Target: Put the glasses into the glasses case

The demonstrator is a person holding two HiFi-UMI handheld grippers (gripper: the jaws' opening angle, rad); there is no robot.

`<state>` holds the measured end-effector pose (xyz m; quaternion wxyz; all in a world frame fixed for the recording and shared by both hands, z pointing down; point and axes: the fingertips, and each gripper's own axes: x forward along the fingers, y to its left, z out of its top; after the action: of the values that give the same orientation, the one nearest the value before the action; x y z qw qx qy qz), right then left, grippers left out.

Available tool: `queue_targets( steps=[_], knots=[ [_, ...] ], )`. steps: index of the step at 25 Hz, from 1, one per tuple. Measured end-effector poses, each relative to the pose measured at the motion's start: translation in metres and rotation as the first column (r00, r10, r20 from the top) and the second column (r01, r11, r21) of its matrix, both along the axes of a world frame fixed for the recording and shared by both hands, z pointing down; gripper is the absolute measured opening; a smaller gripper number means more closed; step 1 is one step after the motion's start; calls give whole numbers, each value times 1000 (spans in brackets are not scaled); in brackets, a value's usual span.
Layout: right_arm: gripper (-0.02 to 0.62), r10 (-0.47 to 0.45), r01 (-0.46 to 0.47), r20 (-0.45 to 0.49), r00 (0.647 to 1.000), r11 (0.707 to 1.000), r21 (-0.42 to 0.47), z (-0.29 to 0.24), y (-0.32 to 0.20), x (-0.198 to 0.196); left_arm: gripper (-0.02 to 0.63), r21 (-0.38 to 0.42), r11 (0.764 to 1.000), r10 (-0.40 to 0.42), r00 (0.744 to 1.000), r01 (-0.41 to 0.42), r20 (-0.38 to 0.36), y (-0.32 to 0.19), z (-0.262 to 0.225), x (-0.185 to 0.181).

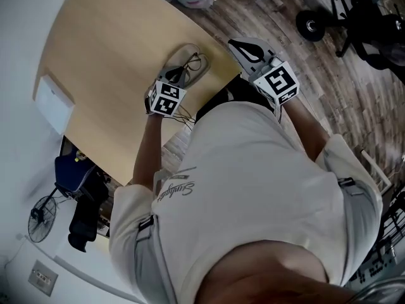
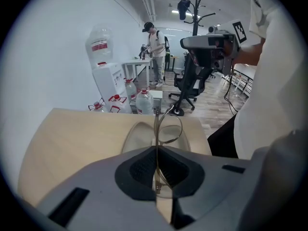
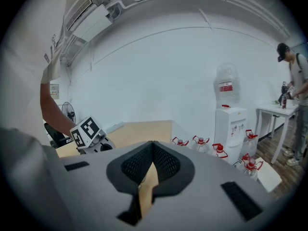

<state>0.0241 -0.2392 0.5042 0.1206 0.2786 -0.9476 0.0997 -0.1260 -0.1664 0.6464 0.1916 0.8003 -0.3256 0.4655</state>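
Observation:
On the pale wooden table point(image 1: 107, 56) lies an open beige glasses case point(image 1: 204, 67), near the edge closest to me. Thin wire-framed glasses point(image 1: 192, 62) hang just over it, edge-on, with my left gripper point(image 1: 179, 75) shut on them. In the left gripper view the glasses' frame point(image 2: 156, 124) runs upright between the closed jaws of the left gripper point(image 2: 156, 150), with the case point(image 2: 136, 136) right beneath. My right gripper point(image 1: 244, 47) hovers off the table's edge to the right, shut and empty. In its own view the right gripper point(image 3: 153, 146) faces the left gripper's marker cube point(image 3: 86, 131).
A white box point(image 1: 54, 100) lies at the table's left edge. Water bottles point(image 2: 137, 100) and a dispenser point(image 2: 108, 81) stand beyond the table, with an office chair point(image 1: 361, 11) and a standing person point(image 2: 155, 52) farther off. A fan point(image 1: 41, 223) stands below the table.

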Motion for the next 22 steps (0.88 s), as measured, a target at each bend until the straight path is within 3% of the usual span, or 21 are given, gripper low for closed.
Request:
queue_targets(
  steps=[22],
  knots=[
    [-5,26,-25,21,999,997,-80,24,-4,-14,20,-183,976,129,991,-120,39,10,48,9]
  ],
)
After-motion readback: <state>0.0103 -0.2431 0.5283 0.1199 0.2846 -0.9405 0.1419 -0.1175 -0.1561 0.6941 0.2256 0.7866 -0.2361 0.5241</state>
